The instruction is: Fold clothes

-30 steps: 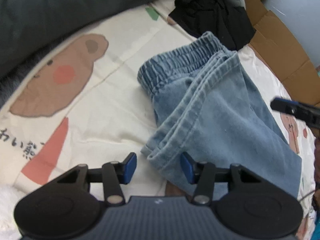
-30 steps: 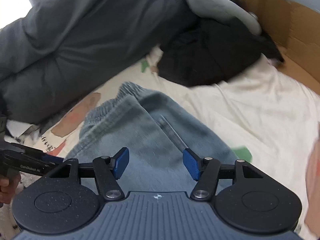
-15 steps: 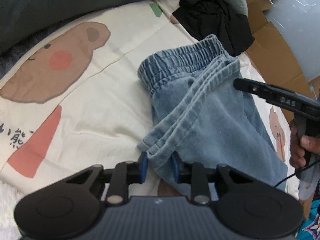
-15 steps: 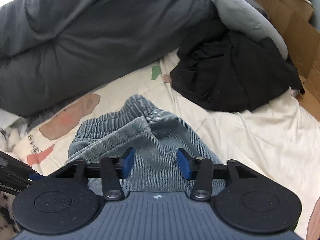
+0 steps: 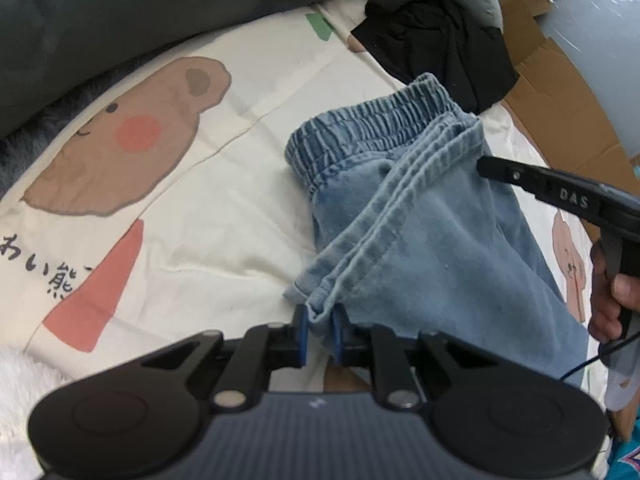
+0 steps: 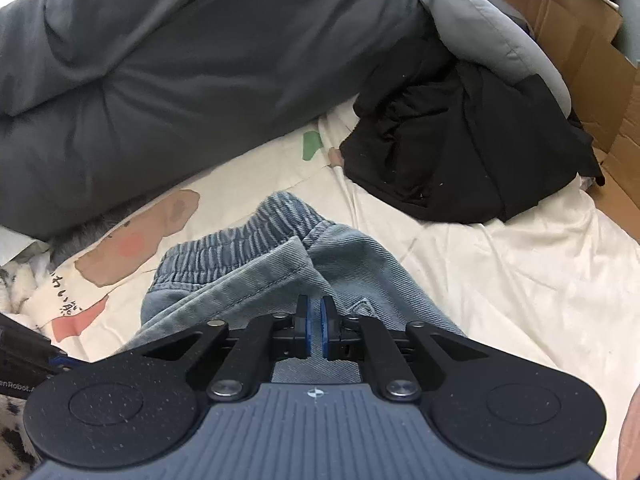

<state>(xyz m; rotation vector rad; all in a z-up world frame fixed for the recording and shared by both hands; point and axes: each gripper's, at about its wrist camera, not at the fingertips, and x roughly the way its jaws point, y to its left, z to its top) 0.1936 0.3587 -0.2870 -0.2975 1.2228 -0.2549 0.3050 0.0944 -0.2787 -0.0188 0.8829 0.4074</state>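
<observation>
Light blue jeans (image 5: 420, 220) lie folded on a cream bear-print sheet (image 5: 224, 216), elastic waistband at the far end. My left gripper (image 5: 320, 324) is at the near hem corner; its jaws are closing and the blue pads pinch the doubled hem between them. In the right wrist view the jeans (image 6: 260, 272) fill the middle. My right gripper (image 6: 315, 328) sits on the hem's right side, jaws closing, with a thin ridge of denim caught between its pads. The left wrist view also shows that right gripper (image 5: 486, 168) side-on, held by a hand (image 5: 612, 304).
A crumpled black garment (image 6: 460, 140) lies past the jeans, with a grey pillow (image 6: 488, 28) behind it. A dark grey duvet (image 6: 160, 60) bounds the far left. Cardboard (image 5: 560, 92) lines the right side. White fleece (image 5: 16, 376) shows at the near left.
Both grippers' jaws have narrowed from wide apart onto the denim. The right gripper has slid in over the jeans from the right. The left gripper has stayed at the hem corner.
</observation>
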